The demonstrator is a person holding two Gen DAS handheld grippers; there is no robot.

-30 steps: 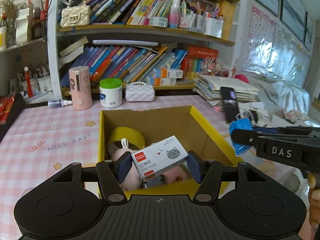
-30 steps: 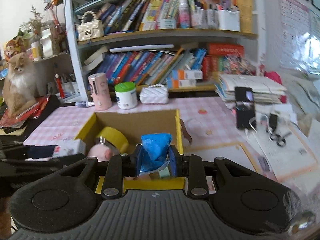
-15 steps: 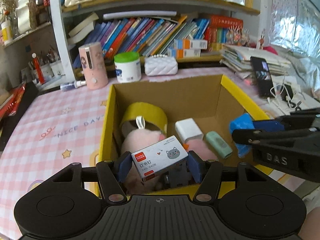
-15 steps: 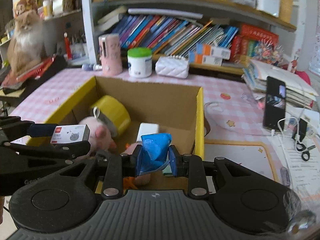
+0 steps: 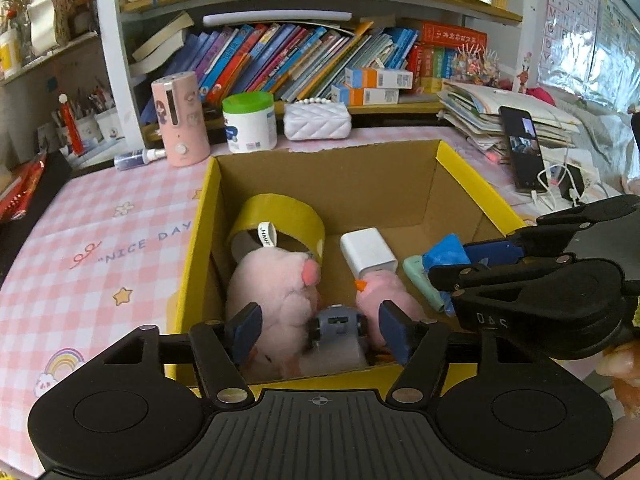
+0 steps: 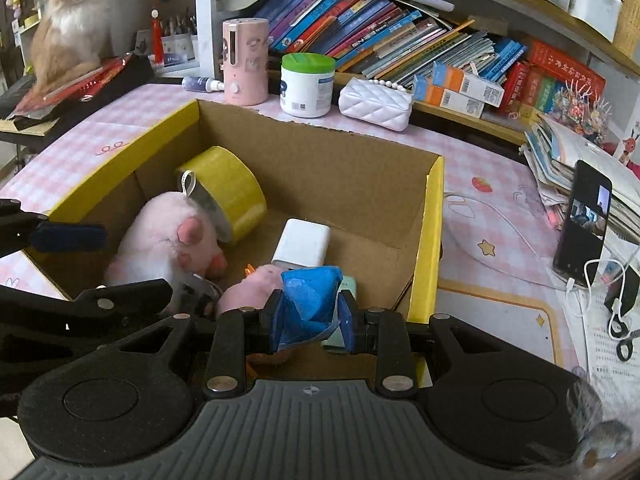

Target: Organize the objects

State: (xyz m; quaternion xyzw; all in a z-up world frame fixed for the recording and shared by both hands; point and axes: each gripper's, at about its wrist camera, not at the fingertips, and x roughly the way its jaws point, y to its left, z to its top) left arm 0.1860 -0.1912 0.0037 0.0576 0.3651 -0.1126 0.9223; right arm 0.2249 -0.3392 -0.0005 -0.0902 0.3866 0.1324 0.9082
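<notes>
A yellow-rimmed cardboard box (image 5: 476,184) (image 6: 434,216) holds a yellow tape roll (image 5: 280,216) (image 6: 232,192), a pink plush (image 5: 276,292) (image 6: 160,240), a smaller pink plush (image 5: 384,288), a white block (image 5: 368,256) (image 6: 304,246), a mint eraser (image 5: 420,280) and a grey toy (image 5: 340,324). My left gripper (image 5: 320,330) is open and empty over the box's near side. My right gripper (image 6: 308,316) is shut on a crumpled blue packet (image 6: 308,296) (image 5: 444,252) above the box's right side.
A pink-checked tablecloth (image 5: 80,264) surrounds the box. Behind it stand a pink cylinder (image 5: 180,120), a green-lidded jar (image 5: 250,122) and a white quilted purse (image 5: 318,120) before a bookshelf. A phone (image 6: 584,224), cables and stacked papers lie right. A cat (image 6: 68,24) sits far left.
My left gripper has opened and the white staple box it held is gone from its jaws. Both grippers have moved forward and down over the box.
</notes>
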